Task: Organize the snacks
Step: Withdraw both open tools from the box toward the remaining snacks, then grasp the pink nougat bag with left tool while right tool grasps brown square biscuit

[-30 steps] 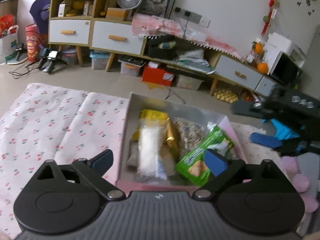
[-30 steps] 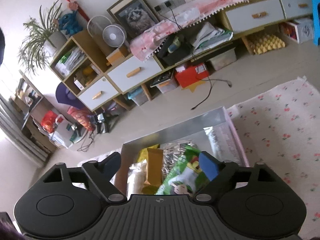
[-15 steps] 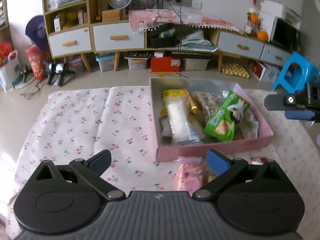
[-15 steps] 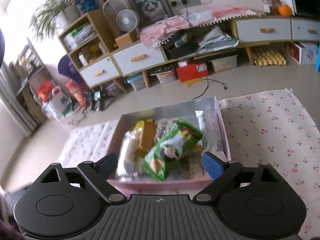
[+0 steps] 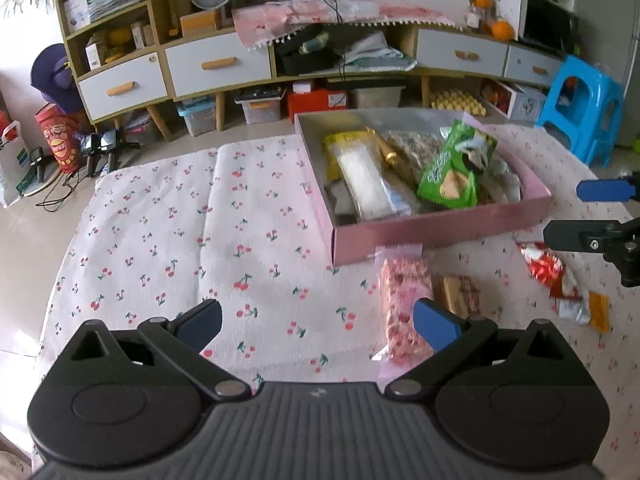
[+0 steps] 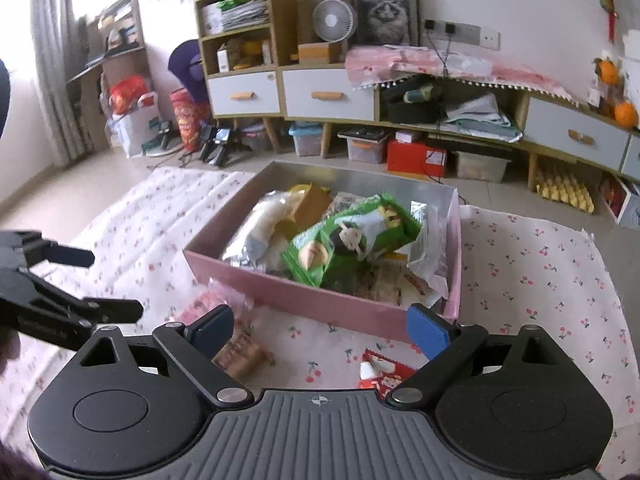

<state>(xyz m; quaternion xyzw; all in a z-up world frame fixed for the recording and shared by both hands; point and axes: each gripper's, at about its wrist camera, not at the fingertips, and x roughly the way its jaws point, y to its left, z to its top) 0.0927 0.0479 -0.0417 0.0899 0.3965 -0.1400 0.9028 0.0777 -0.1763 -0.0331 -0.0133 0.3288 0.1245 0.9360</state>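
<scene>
A: Where are the snacks lying now?

B: Most of them are lying inside the pink box (image 5: 436, 236), which is sitting on the cherry-print cloth (image 5: 224, 216). A green bag (image 5: 454, 170) is lying on top of the pile in the box, tilted. To the left of it in the box a long white packet (image 5: 370, 182) is lying, and a gold wrapped stick (image 5: 386, 150) is lying between these two.

A: And outside the box?

B: Just in front of the box's near wall, a pink snack pack (image 5: 404, 304) is lying on the cloth, almost touching the wall with its top end. A brown wafer pack (image 5: 458, 296) is lying just beside it, on its right. A red packet (image 5: 550, 268) is lying further to the right, near the front right corner of the box.

A: What are the grippers doing?

B: The left gripper (image 5: 316, 318) is hanging over the cloth in front of the box, to the left of the pink pack. Its fingers are standing spread wide and nothing is between them. The right gripper (image 6: 320, 330) is hanging in front of the box too, over the red packet and the wafer pack. Its jaws are also standing wide apart, and they are pinching nothing.

A: Is any gripper touching a snack?

B: I cannot tell this for sure; the fingertips seem to be above the packs.
</scene>
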